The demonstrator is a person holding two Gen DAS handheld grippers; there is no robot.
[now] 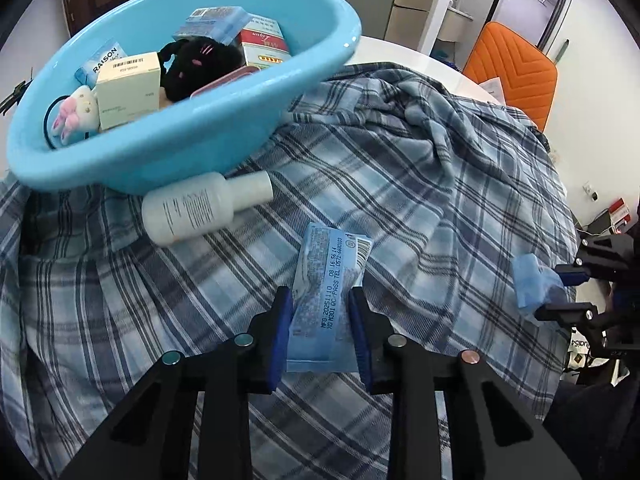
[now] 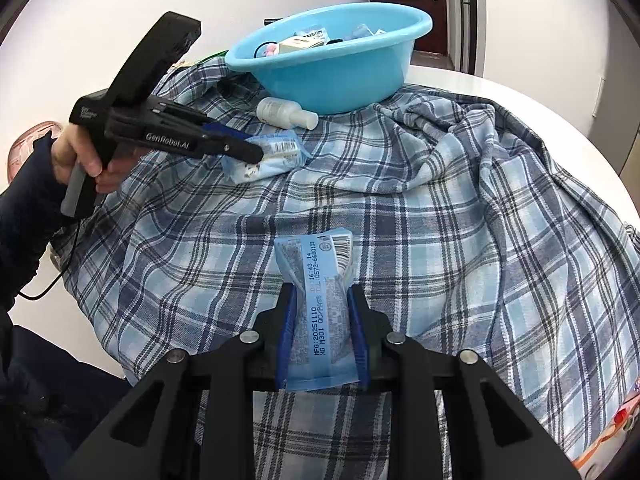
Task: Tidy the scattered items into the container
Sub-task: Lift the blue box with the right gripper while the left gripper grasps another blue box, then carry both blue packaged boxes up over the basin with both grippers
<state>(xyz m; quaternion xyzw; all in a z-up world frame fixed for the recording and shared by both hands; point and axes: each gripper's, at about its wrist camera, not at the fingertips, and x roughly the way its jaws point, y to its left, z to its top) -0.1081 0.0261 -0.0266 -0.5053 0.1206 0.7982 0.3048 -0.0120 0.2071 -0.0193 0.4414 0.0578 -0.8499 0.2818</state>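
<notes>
A round white worktop (image 2: 520, 96) lies under a rumpled blue plaid cloth (image 2: 440, 208); on the cloth's far side sits a sky-blue plastic basin (image 2: 340, 76), already holding boxes and plush toys; a white plastic bottle (image 1: 200, 210) lies on its side touching the basin's base; the left tool (image 1: 320, 300) pinches a pale blue printed wipes packet (image 1: 324, 292) above the cloth; the right tool (image 2: 322, 294) is pressed onto a second pale blue packet (image 2: 320, 300), held nearer the cloth's front edge.
</notes>
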